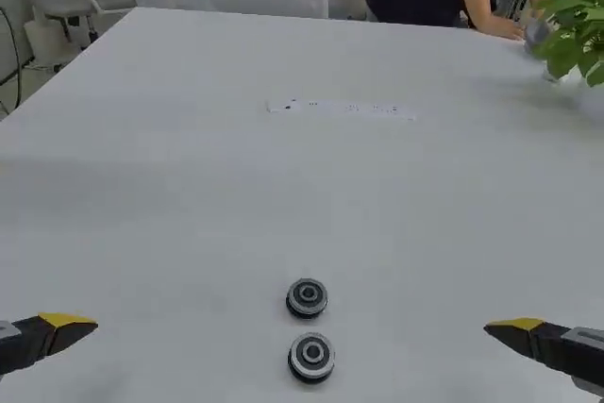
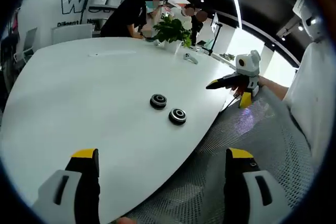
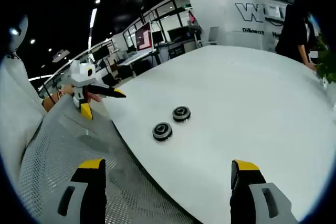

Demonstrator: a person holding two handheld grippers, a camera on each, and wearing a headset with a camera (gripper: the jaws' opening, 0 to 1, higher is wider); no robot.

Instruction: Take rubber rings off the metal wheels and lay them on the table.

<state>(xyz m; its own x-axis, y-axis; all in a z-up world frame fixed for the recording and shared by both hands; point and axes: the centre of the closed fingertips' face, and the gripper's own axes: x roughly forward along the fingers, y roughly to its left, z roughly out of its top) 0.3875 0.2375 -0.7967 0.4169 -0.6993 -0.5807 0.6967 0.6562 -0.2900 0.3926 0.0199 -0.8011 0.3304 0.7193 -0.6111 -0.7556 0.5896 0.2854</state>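
The left gripper (image 2: 161, 156) is held with its jaws wide apart, and so is the right gripper (image 3: 168, 163) — neither has anything between its jaws. The two metal wheels lie flat on the white tabletop (image 1: 142, 186), between the grippers and well apart from both. The nearer wheel (image 1: 311, 357) is to the right of the left gripper, and the farther wheel (image 1: 307, 297) is just behind it, not touching. The dark rubber rings (image 1: 293, 358) are on the wheels — none lies loose.
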